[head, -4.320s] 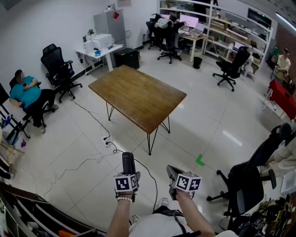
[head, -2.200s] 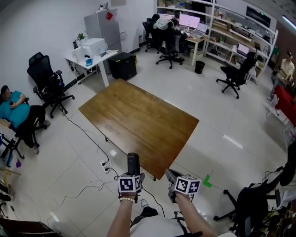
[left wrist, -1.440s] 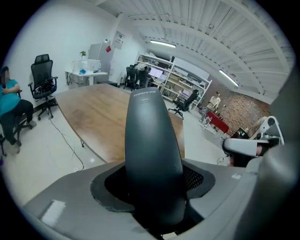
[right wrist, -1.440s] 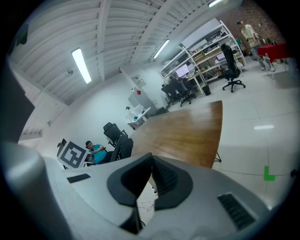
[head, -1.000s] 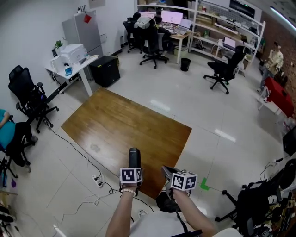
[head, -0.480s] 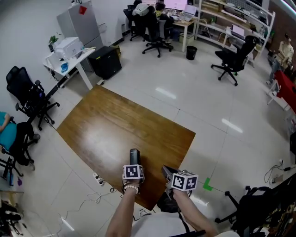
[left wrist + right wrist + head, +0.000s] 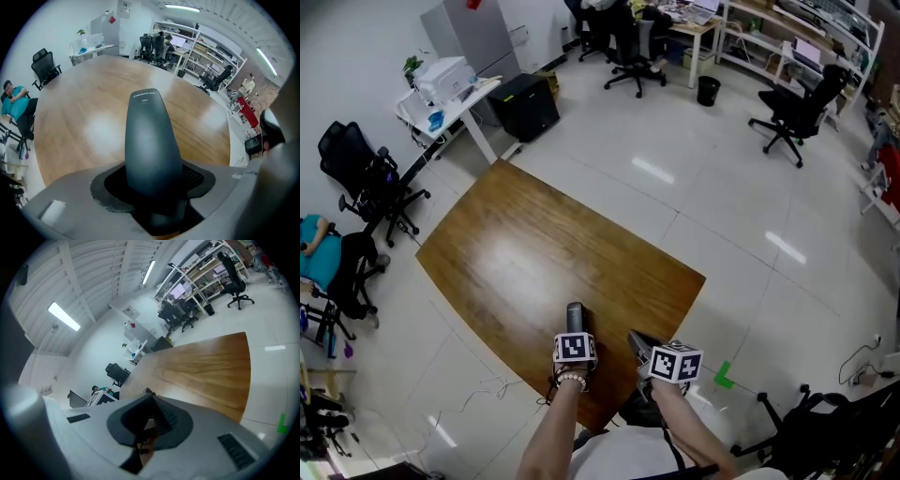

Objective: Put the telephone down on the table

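Note:
A dark grey telephone handset (image 7: 574, 312) stands between the jaws of my left gripper (image 7: 574, 330), which is shut on its lower end. In the left gripper view the handset (image 7: 150, 136) points out over the brown wooden table (image 7: 79, 112), above the top and apart from it. Both grippers hang over the table's (image 7: 534, 253) near corner in the head view. My right gripper (image 7: 637, 343) is just right of the left one. Its dark pads (image 7: 159, 416) lie together with nothing between them, facing along the table (image 7: 211, 366).
A person in a teal top (image 7: 314, 234) sits at the far left beside black office chairs (image 7: 366, 178). A white desk with a printer (image 7: 450, 80) and a black cabinet (image 7: 525, 103) stand beyond the table. Cables (image 7: 483, 394) and a green tape mark (image 7: 724, 377) lie on the floor.
The table has come closer and now lies under both grippers. The left gripper has sunk toward the tabletop with the handset still in it. The right gripper moved along beside it.

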